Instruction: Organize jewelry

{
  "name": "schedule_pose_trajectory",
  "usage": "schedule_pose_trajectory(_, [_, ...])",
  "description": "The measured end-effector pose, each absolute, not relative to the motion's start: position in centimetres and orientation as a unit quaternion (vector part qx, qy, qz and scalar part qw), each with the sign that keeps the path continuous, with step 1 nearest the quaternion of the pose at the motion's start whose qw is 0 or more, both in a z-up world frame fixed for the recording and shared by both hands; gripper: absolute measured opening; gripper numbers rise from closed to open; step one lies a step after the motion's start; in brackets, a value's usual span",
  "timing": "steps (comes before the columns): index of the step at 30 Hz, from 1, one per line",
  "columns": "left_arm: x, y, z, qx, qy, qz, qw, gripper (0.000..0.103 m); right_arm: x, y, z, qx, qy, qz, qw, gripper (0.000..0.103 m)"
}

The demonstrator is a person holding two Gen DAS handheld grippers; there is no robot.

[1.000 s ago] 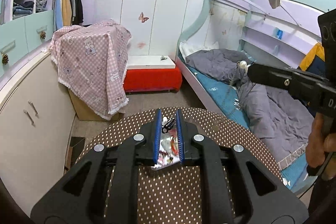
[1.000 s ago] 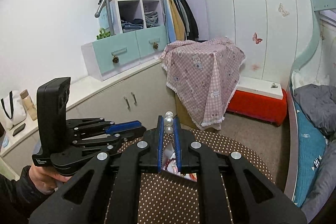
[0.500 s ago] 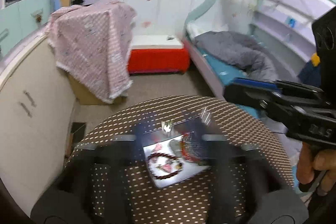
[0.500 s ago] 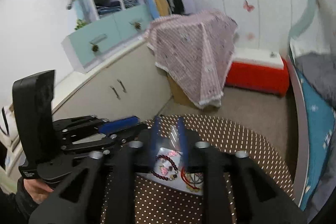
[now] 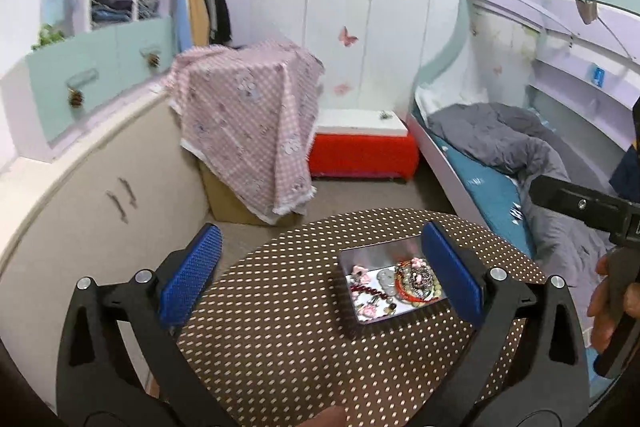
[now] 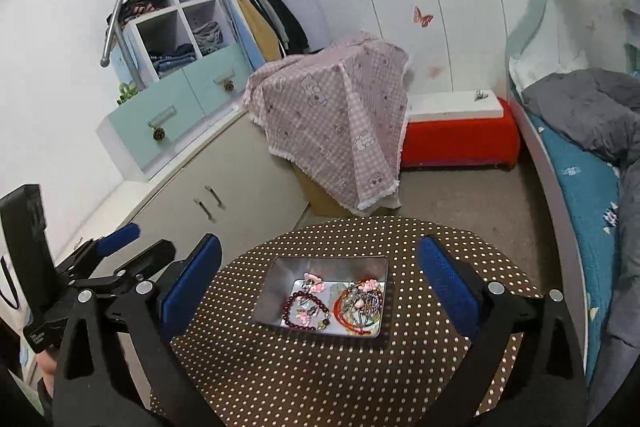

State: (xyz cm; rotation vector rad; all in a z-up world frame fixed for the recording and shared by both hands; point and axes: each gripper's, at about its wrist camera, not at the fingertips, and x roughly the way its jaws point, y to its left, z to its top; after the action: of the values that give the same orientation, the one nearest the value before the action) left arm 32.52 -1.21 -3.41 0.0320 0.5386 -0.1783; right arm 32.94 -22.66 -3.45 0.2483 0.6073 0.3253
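- The left gripper [image 5: 320, 267] is wide open, with its blue pads [image 5: 191, 277] far apart, and it holds nothing.
- The right gripper [image 6: 320, 273] is wide open too and also holds nothing.
- A round table [image 6: 280, 367] with a brown dotted cloth carries a shallow metal tray [image 6: 280, 279], which stands near the far edge of the table.
- The jewelry [image 6: 356, 303] lies inside the tray, mostly in its near half (the far half is bare metal).
- A dark red bead bracelet [image 6: 292, 307] lies at the left side of the tray, and a tangle of red cords and small pink pieces at the right side.
- Behind the table are a box under a pink checked cloth [image 6: 340, 119], a red bench [image 6: 460, 143] and a bed [image 6: 580, 179].
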Motion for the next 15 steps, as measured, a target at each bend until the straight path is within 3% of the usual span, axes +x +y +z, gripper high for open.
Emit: schedule_pose_trajectory(15, [17.7, -1.2, 0.2, 0.014, 0.164, -0.053, 0.985, 0.097, 19.2, -20.4, -0.9, 0.070, 0.229, 0.112, 0.964, 0.095])
